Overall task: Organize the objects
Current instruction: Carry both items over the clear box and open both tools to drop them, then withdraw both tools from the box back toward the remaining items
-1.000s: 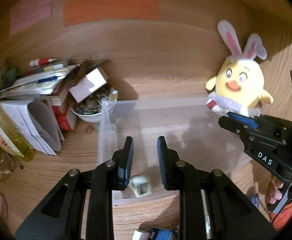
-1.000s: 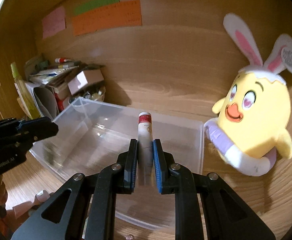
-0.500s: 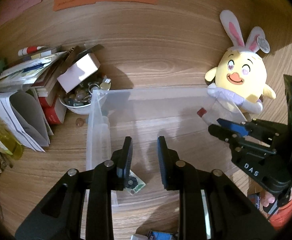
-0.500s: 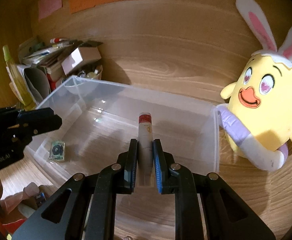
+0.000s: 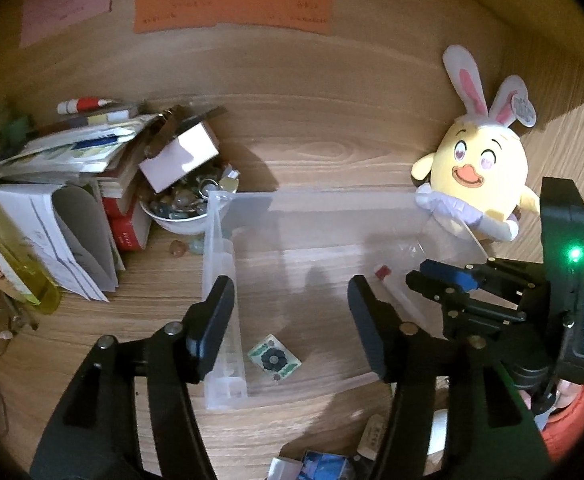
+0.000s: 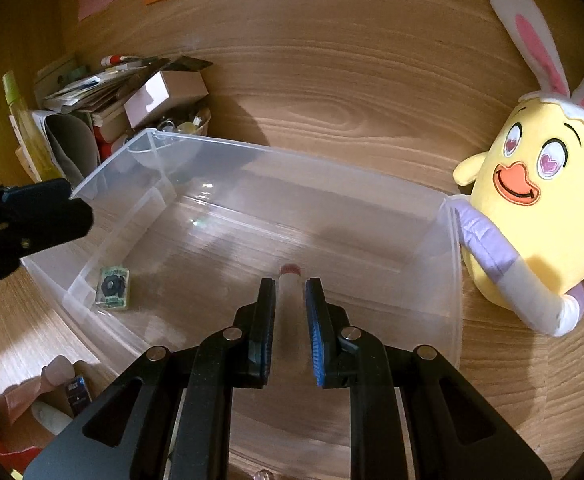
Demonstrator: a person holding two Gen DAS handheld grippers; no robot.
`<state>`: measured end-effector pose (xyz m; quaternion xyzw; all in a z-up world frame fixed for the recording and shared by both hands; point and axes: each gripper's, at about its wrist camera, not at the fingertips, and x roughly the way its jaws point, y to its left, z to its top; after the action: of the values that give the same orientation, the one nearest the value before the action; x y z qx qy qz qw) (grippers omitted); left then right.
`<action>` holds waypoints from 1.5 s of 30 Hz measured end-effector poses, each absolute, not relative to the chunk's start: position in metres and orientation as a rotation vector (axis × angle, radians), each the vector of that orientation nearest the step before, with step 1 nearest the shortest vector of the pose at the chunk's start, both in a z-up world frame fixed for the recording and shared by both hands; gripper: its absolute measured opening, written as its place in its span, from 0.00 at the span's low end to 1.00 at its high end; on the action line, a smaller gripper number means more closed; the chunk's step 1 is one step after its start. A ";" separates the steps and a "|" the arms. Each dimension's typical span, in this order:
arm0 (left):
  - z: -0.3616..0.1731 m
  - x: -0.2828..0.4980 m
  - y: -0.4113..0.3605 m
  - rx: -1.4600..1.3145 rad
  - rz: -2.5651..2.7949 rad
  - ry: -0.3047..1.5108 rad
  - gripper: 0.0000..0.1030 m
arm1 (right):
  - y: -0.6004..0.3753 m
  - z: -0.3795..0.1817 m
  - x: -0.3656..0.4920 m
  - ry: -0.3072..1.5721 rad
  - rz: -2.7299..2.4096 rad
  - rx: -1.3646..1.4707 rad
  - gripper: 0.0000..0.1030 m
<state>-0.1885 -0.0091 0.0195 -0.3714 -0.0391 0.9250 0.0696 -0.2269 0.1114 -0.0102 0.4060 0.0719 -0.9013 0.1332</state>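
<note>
No readable label is seen. The right tongs [image 6: 288,320] are clamped on a white red-capped tube [image 6: 290,276] inside the clear plastic bin [image 6: 252,152]. The left tongs [image 5: 288,320], just widened, grip nothing; a small green-patterned packet [image 5: 274,358] lies on the bin floor.

Left tool [image 5: 290,312] over the near end of the clear plastic bin [image 5: 228,264], its jaws just opened wide with nothing between them. Below the gap, a small green-patterned packet [image 5: 274,358] lies flat on the bin floor. At the bin's right side, the right tool [image 5: 435,280] reaches in, clamped on a white tube with a red cap [image 5: 391,288]. Yellow bunny-eared plush [image 5: 479,172] leans at the bin's far right corner; a white bowl of trinkets [image 5: 180,216] sits just beside its far left corner on the counter [image 5: 152,328].
</note>
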 end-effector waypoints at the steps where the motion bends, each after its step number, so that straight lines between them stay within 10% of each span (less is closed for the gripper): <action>1: 0.021 -0.187 -0.011 -1.113 2.788 -0.119 0.62 | 0.111 -0.010 -0.226 0.212 -2.614 1.178 0.16; 15: 0.041 -0.160 -0.030 -1.042 2.853 -0.148 0.84 | 0.116 0.026 -0.198 0.234 -2.716 1.025 0.76; 45: 0.011 -0.095 -0.046 -1.177 2.826 -0.091 0.95 | 0.172 0.025 -0.099 0.095 -2.802 1.047 0.88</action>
<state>-0.0949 -0.0459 0.0108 -0.3839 -0.0297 0.9220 0.0396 -0.0992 0.1724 0.0245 0.3487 0.0316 -0.9338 0.0743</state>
